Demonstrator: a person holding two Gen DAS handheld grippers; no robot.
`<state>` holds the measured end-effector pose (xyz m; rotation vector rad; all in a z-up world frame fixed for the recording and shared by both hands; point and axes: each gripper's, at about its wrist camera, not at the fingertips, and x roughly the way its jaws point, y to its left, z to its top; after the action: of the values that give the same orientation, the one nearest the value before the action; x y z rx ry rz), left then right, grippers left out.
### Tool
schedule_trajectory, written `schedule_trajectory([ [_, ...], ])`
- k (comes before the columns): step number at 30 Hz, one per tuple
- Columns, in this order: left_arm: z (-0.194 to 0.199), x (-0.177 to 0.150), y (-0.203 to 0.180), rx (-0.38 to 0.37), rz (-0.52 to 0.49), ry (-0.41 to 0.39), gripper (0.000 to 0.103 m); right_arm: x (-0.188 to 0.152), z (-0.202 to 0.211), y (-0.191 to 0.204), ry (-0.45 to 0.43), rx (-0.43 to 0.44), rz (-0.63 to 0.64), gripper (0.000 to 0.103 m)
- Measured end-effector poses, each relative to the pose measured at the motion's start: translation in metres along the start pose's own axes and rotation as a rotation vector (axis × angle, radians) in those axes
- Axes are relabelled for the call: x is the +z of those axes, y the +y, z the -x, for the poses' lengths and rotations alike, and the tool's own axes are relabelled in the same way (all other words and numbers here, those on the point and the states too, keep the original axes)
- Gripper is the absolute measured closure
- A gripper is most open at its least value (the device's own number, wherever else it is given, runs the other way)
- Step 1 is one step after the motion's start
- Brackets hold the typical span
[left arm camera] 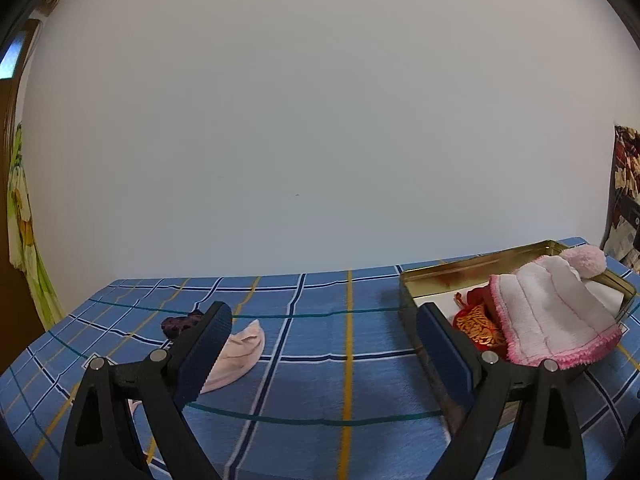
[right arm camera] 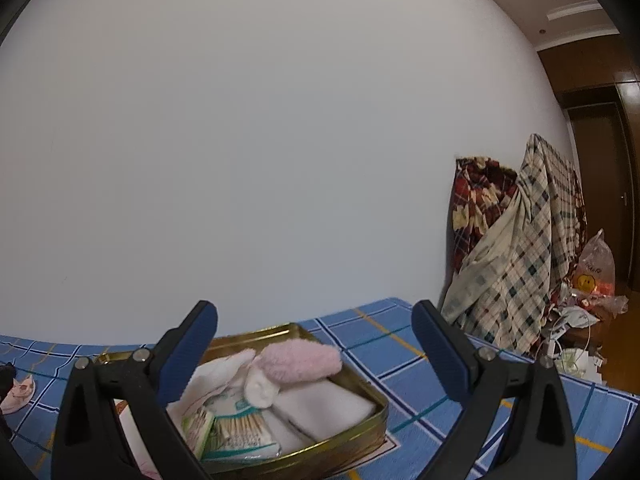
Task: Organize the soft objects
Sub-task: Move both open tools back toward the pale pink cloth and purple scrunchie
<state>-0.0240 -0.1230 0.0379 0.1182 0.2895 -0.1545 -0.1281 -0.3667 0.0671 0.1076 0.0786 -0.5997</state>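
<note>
A gold metal tin (left arm camera: 440, 276) sits on the blue plaid cloth at the right of the left wrist view. It holds a white knit hat with pink trim and pompom (left arm camera: 552, 312) and a red and gold pouch (left arm camera: 478, 326). A pale pink sock (left arm camera: 240, 350) and a dark purple item (left arm camera: 180, 324) lie on the cloth at left. My left gripper (left arm camera: 324, 348) is open and empty above the cloth between sock and tin. My right gripper (right arm camera: 316, 352) is open and empty over the tin (right arm camera: 360, 436), where the pink pompom (right arm camera: 300, 360), white cloths and a cotton swab packet (right arm camera: 236, 432) show.
A white wall stands behind the table. A pile of plaid and floral fabrics (right arm camera: 516, 248) and plastic bags (right arm camera: 596, 268) sits past the table's right end. A green patterned cloth (left arm camera: 20, 220) hangs at far left. A pink sock (right arm camera: 18, 392) lies left of the tin.
</note>
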Motion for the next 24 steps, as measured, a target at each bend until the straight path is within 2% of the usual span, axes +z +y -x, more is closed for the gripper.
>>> schedule_trajectory([
  [5,-0.001,-0.001,0.011,0.001,0.010,0.003,0.008,-0.004,0.006,0.006,0.020,0.014,-0.010,0.003],
  [13,-0.007,-0.005,0.027,0.007,0.015,0.008,0.008,-0.009,0.013,0.039,0.039,0.040,0.018,0.003],
  [24,-0.018,-0.010,0.068,0.061,0.011,0.006,0.008,-0.020,0.040,0.107,0.074,0.152,0.038,0.003],
])
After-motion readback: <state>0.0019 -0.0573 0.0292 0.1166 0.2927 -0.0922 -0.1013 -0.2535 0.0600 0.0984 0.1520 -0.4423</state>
